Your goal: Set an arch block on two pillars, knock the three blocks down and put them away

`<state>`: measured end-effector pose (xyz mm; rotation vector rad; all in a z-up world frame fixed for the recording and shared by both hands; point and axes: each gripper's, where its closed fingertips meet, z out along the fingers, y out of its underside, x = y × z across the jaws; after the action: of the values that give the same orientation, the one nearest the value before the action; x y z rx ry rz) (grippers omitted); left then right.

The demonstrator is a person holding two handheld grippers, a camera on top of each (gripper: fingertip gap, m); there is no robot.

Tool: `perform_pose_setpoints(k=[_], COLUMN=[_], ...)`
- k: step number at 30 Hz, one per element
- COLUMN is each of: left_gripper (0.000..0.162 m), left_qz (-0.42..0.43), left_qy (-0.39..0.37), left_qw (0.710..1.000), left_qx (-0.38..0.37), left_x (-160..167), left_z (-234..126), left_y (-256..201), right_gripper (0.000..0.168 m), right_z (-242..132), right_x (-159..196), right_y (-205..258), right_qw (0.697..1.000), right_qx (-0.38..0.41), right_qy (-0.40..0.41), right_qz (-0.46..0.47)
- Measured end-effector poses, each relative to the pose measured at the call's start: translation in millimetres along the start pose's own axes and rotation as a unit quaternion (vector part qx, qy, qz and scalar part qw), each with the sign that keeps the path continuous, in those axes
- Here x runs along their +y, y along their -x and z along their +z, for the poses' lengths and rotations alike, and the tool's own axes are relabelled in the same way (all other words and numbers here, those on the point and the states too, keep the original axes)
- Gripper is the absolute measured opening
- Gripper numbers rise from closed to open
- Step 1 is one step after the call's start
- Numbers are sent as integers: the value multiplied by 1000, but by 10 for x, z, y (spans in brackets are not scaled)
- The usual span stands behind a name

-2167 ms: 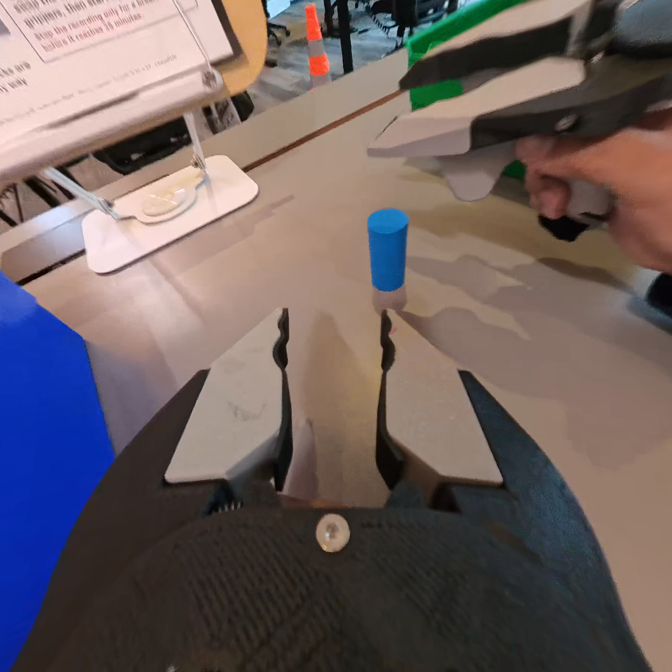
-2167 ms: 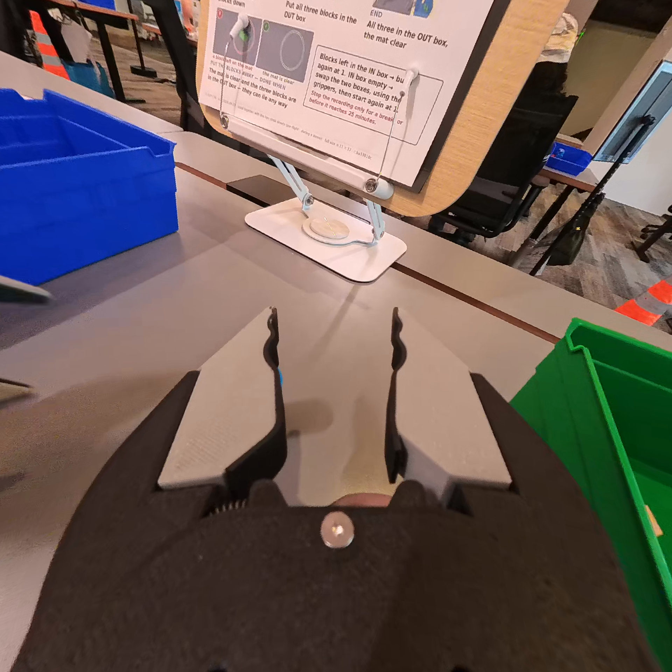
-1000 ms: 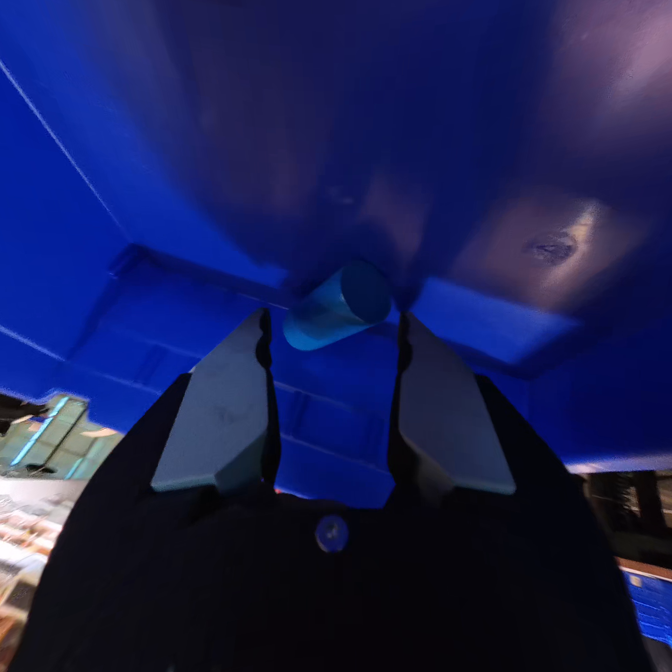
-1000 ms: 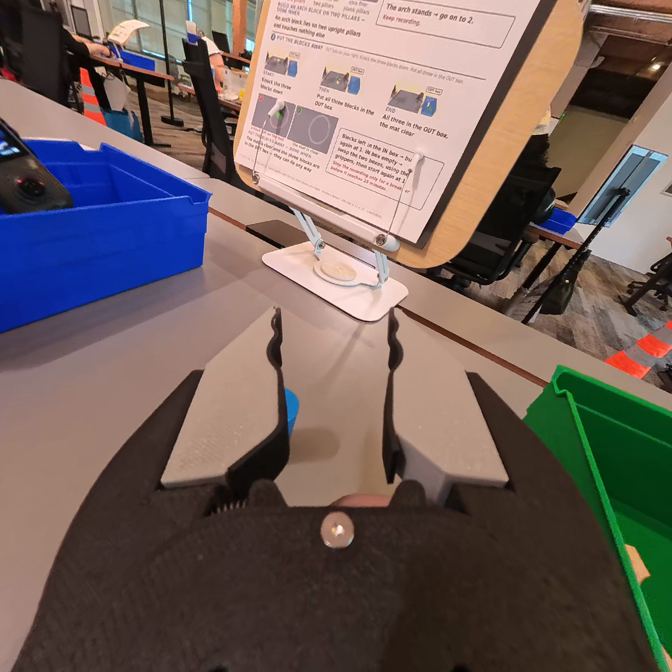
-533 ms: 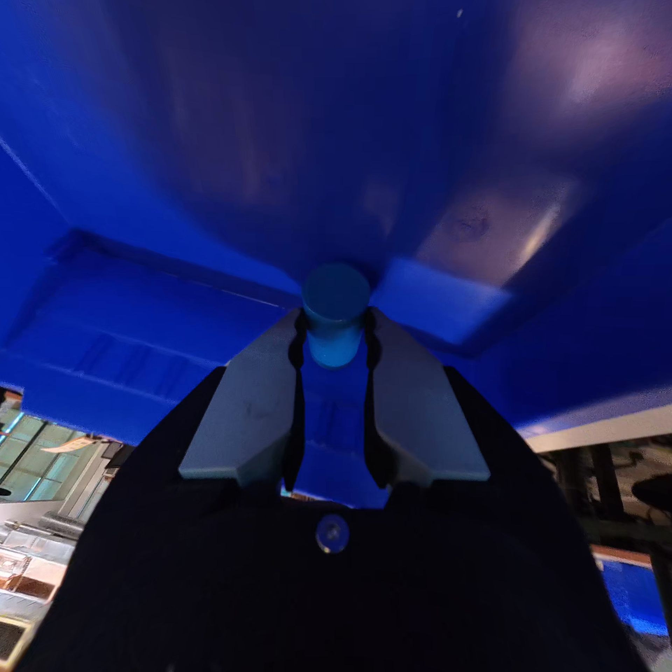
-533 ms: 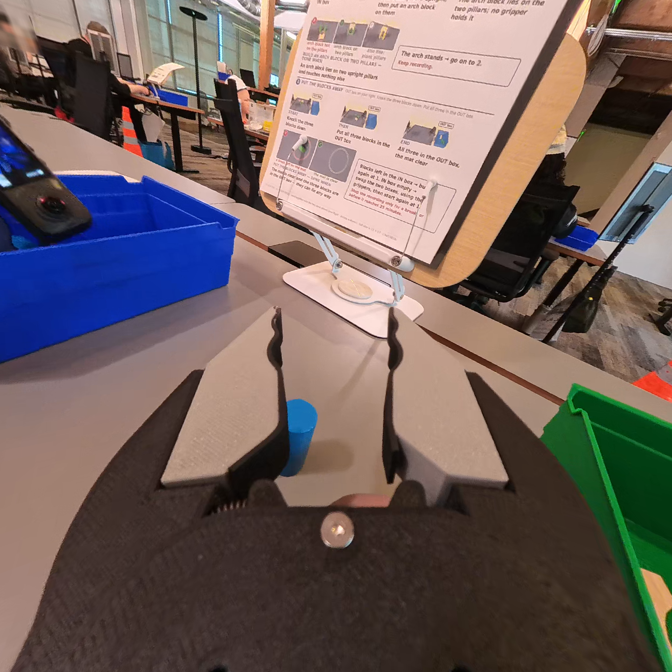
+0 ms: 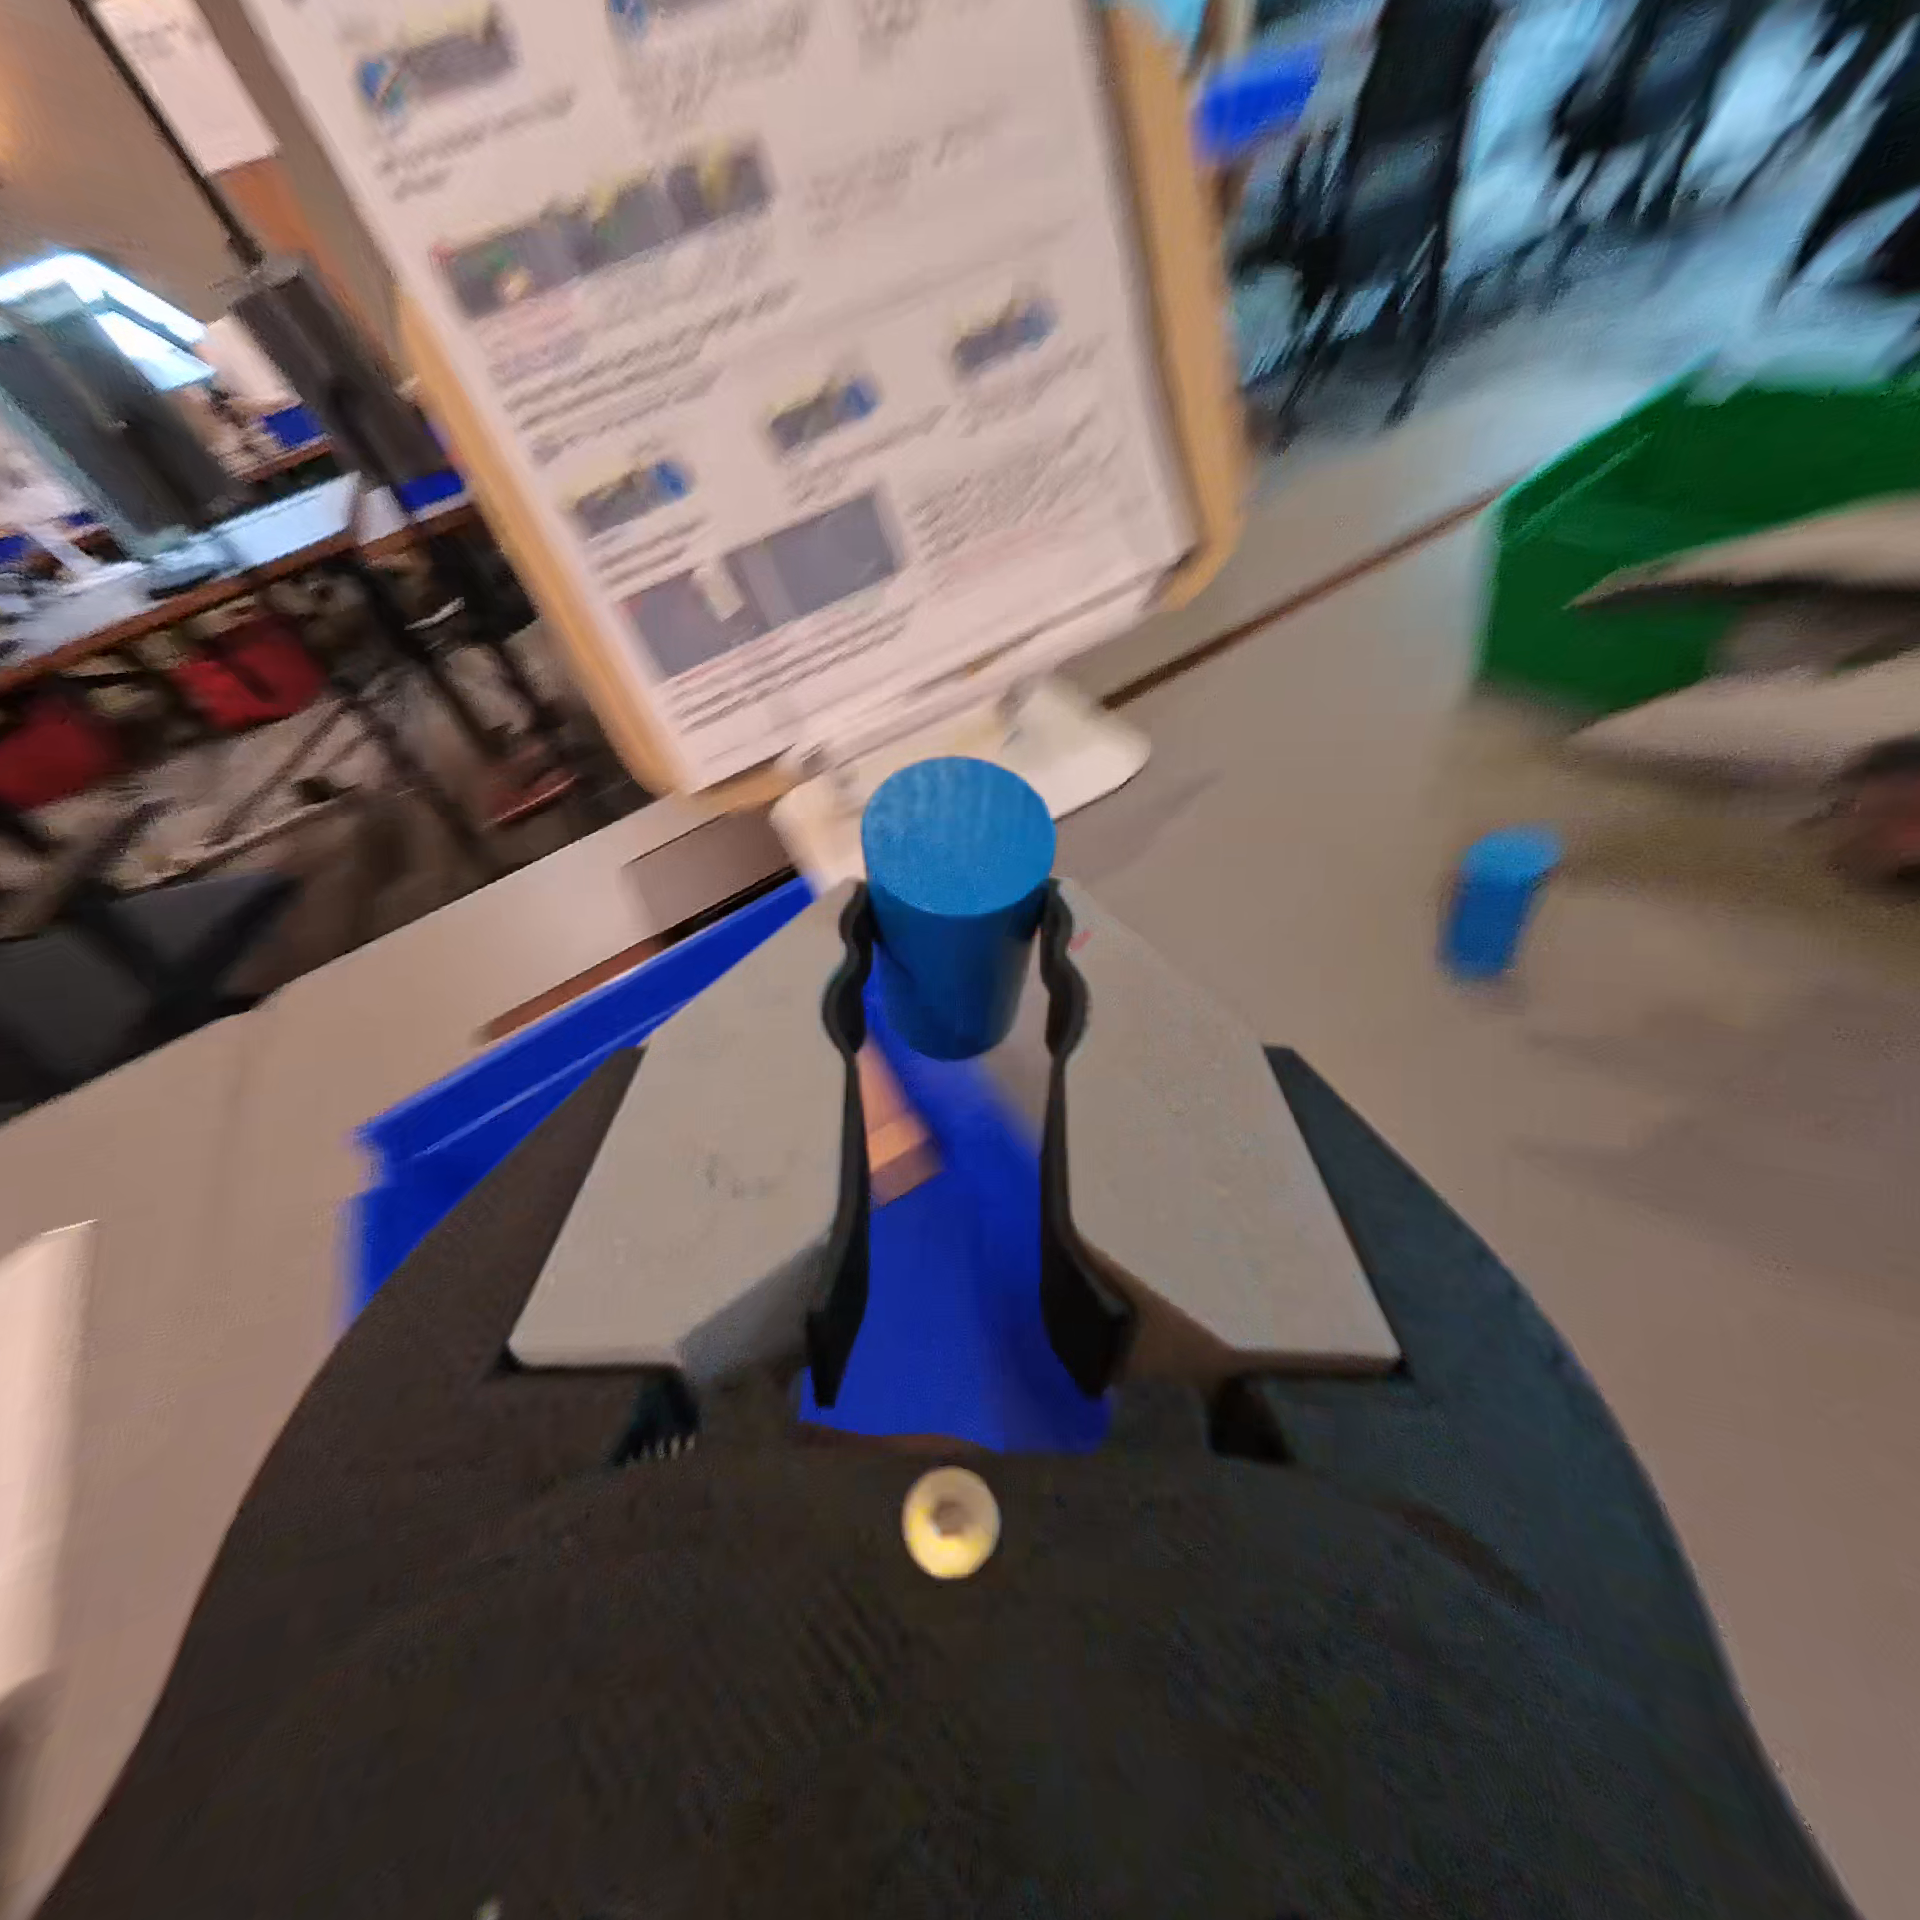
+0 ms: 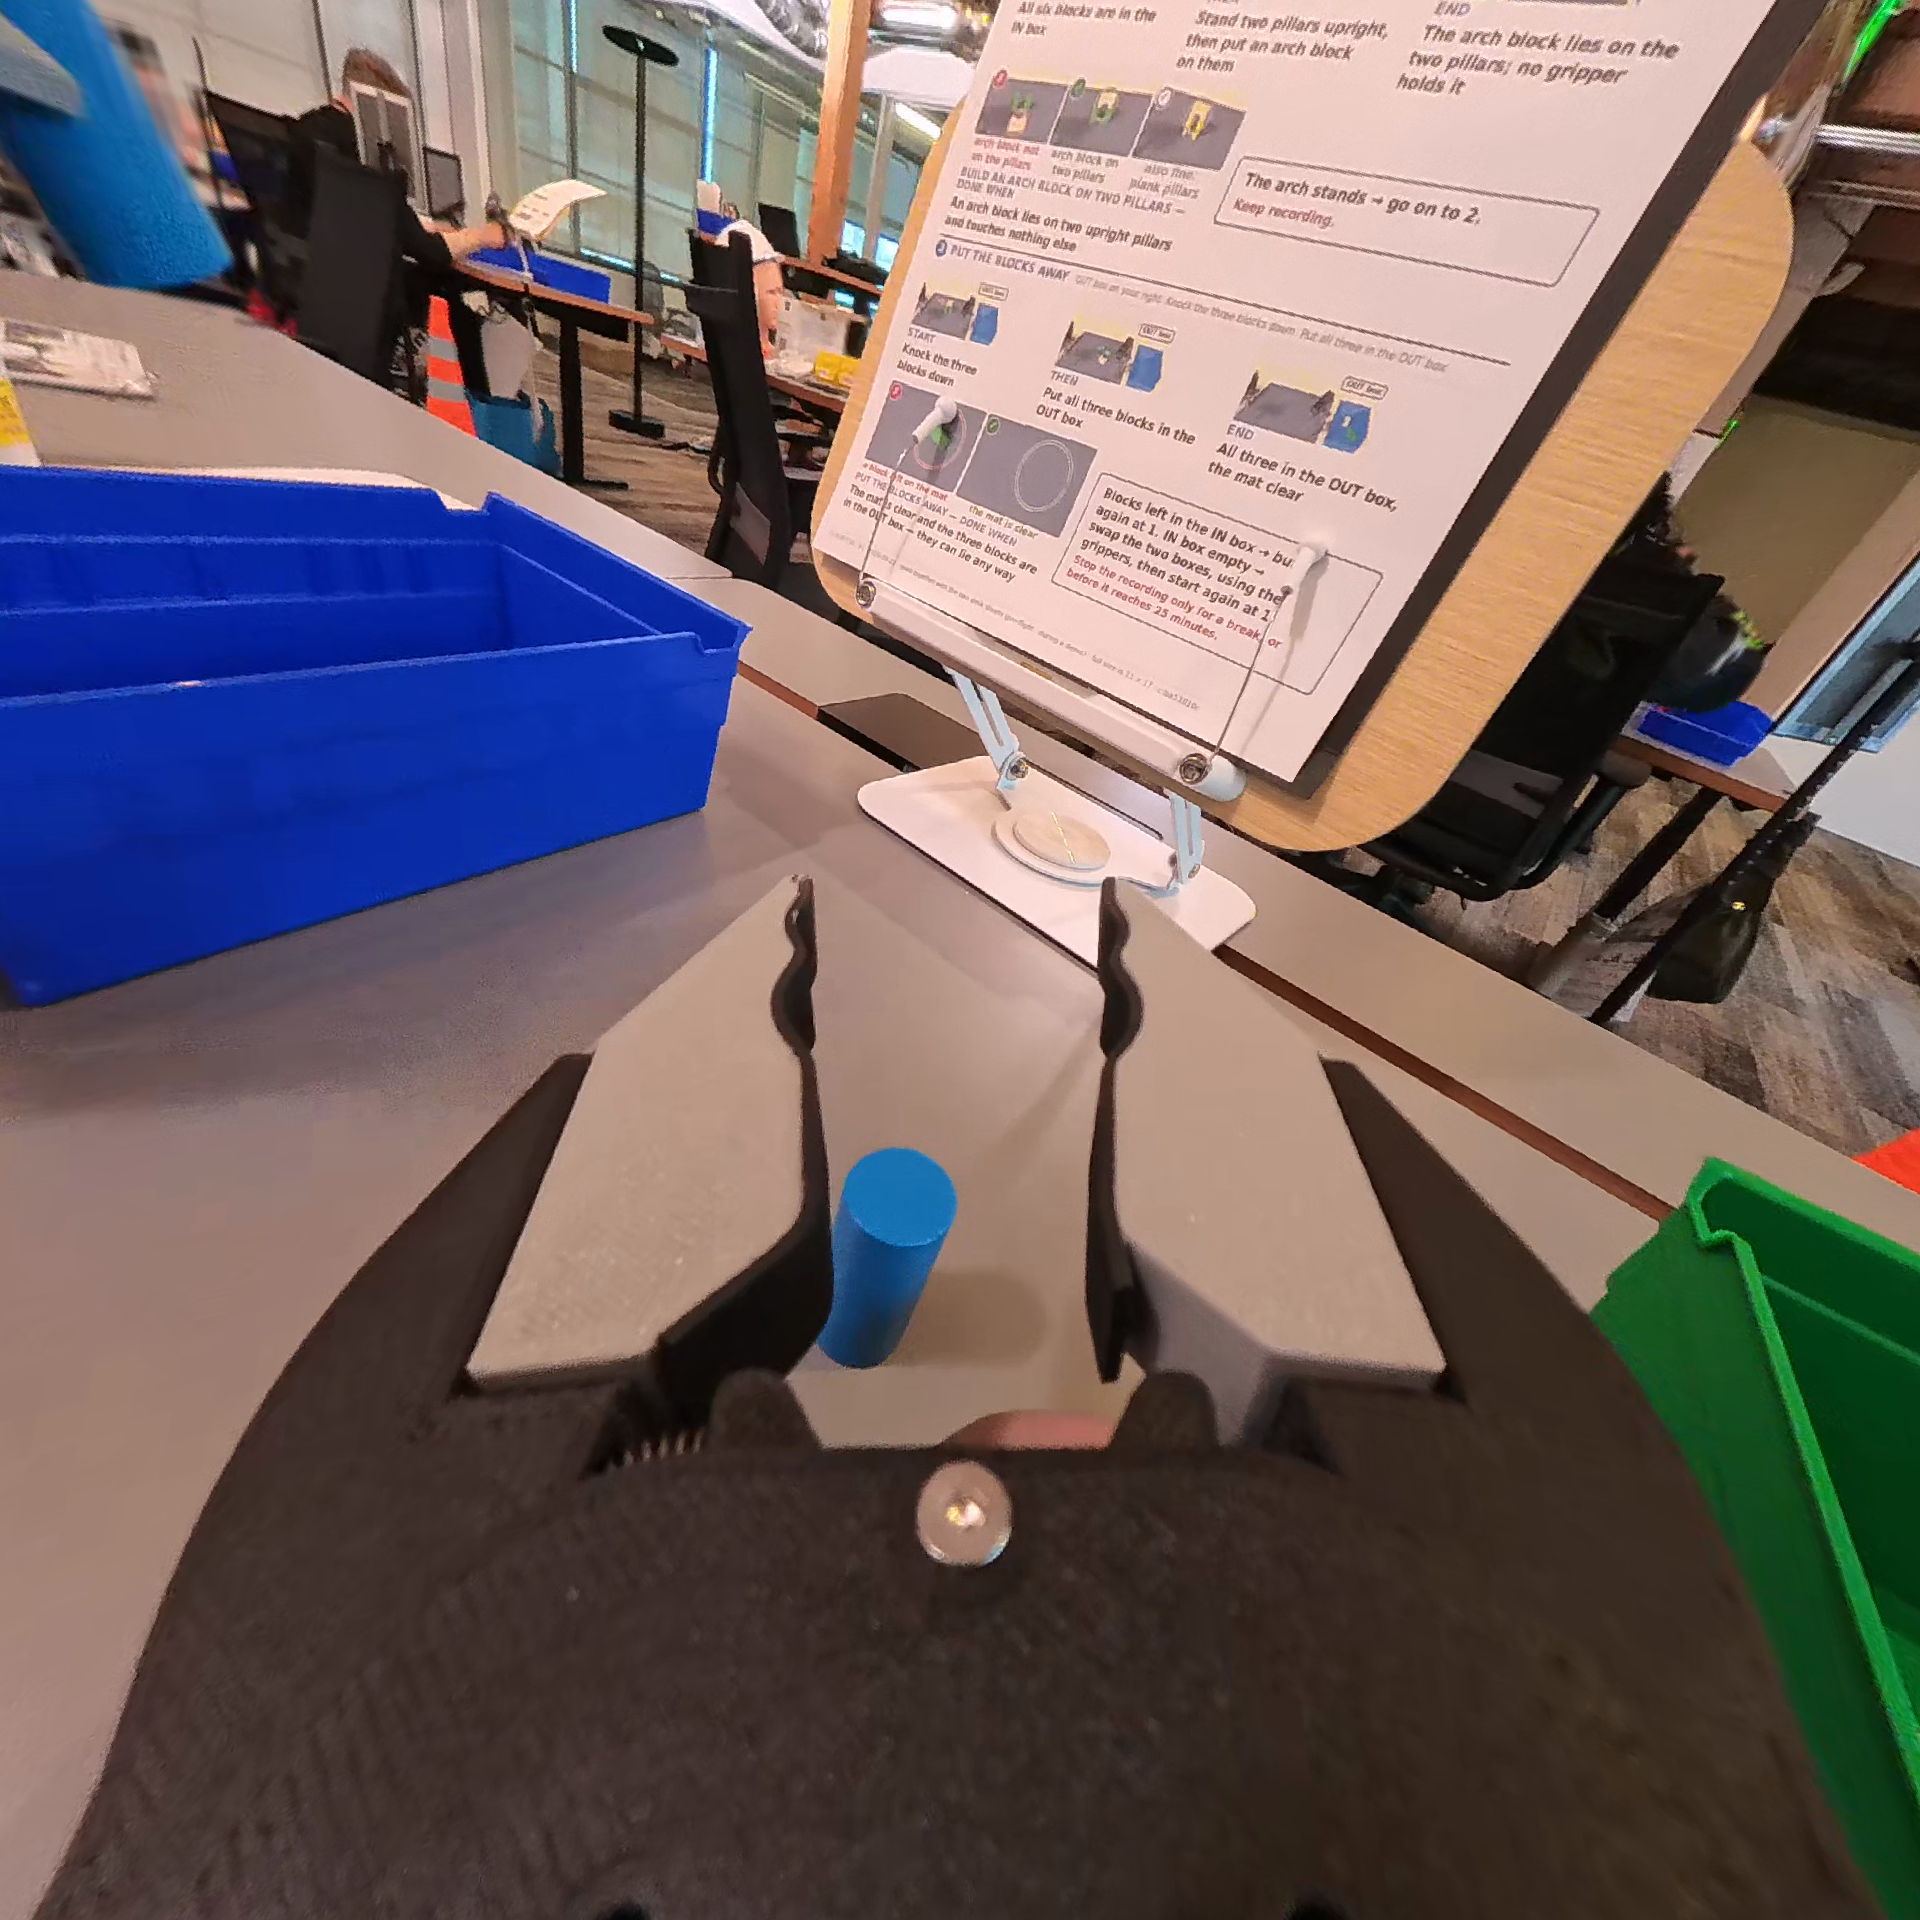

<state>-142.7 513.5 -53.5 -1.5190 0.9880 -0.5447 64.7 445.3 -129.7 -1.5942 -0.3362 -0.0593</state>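
Left wrist view: my left gripper pinches a blue cylinder pillar by its sides near the fingertips, above the blue bin; a second blue pillar stands on the table at 3 o'clock. Right wrist view: my right gripper is spread and empty above that standing pillar, green bin at 4 o'clock. Judged light, rigid and smooth; grip mid-body across the curve.

A blue cylinder is being gripped by the left claw above the blue bin; another cylinder is being left upright on the desk.
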Motion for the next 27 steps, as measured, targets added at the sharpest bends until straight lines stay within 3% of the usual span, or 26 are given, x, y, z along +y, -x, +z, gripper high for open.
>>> perform_pose_setpoints(k=[3,8,14,19,27], left_gripper=[30,29,29,30,30], left_qz=[-40,-84,-75,-82,-116], left_qy=[-41,-1,78,114,145], left_qw=[998,995,993,988,980], left_qx=[31,54,47,66,73], left_x=[-7,534,1102,1362,1481], left_z=[143,841,1364,1380,1340], left_y=[-627,-1250,-1236,-1241,-1188], right_gripper=[51,51,51,50,50], right_z=[-2,-32,-26,6,58], right_x=[42,108,183,198,268], right_y=[-63,-283,-391,-320,-230], right_qw=[1000,996,994,996,998], right_qx=[-1,13,16,11,10], right_qy=[2,-2,4,14,35], right_qz=[28,83,112,92,57])
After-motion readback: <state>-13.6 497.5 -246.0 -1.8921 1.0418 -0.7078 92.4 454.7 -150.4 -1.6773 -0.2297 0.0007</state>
